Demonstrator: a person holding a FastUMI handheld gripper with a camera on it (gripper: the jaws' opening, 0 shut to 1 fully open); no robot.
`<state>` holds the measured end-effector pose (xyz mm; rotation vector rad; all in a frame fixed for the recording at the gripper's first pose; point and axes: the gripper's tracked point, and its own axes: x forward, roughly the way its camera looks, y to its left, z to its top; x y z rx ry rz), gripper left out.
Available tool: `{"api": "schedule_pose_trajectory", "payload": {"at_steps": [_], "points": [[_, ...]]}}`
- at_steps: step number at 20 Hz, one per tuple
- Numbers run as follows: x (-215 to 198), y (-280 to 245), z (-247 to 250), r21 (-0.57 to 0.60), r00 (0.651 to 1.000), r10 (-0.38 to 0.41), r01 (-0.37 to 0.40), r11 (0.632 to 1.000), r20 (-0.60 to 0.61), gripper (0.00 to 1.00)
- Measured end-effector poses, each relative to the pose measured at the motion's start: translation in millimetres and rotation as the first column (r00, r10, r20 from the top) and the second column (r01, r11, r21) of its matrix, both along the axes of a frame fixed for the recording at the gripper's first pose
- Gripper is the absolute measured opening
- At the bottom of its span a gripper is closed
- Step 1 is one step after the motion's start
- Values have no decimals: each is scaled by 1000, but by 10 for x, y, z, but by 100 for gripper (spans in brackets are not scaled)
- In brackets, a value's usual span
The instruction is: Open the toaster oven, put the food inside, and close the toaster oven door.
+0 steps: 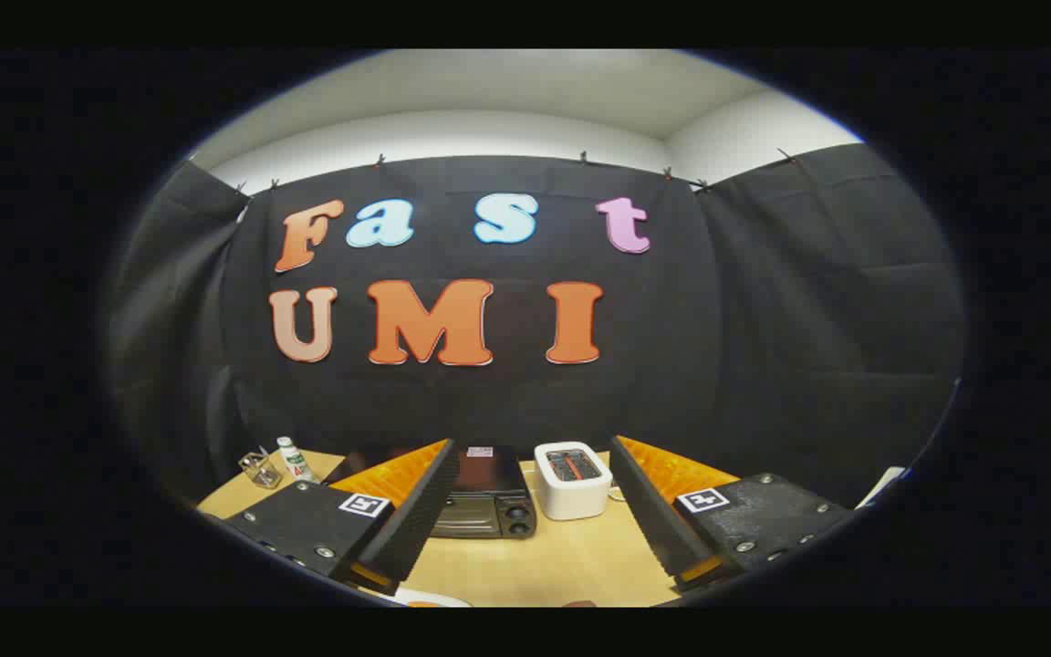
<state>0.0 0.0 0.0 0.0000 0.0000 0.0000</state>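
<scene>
A black toaster oven [487,502] stands on the wooden table [535,566], beyond my fingers and partly hidden behind the left one; its glass door looks closed and two knobs show on its right side. My gripper [530,511] is held above the table, open wide, with nothing between its ribbed fingers [421,511]. At the near table edge a white plate rim [430,599] shows just below the left finger, with a bit of something orange on it that I cannot identify.
A white pop-up toaster [573,479] stands right of the oven, between the fingers and beyond them. A small bottle [293,459] and a clear glass container [260,468] stand at the table's far left corner. Black cloth closes the booth behind.
</scene>
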Motion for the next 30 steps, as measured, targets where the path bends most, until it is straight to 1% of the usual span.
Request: {"api": "schedule_pose_trajectory", "payload": {"at_steps": [2,4,7,9,12,18,19,22,25,26,28,30], "points": [[157,-145,-29,-6,999,29,-29,1000,-17,99],[215,-210,-68,35,999,45,-44,998,-22,99],[351,-267,-157,64,1000,13,-12,998,-16,99],[349,-158,-200,75,999,21,-18,997,-34,99],[303,-96,-143,55,1000,16,-16,998,-4,99],[330,-63,-313,36,998,22,-19,999,-58,99],[344,-35,-325,40,997,27,-24,999,-69,99],[324,199,-414,52,993,77,-73,996,-90,99],[295,304,-530,46,993,68,-64,997,-101,99],[287,414,-540,55,991,81,-75,996,-104,99],[354,608,-538,62,991,95,-90,994,-93,99],[526,818,-622,65,990,101,-94,993,-100,99]]}}
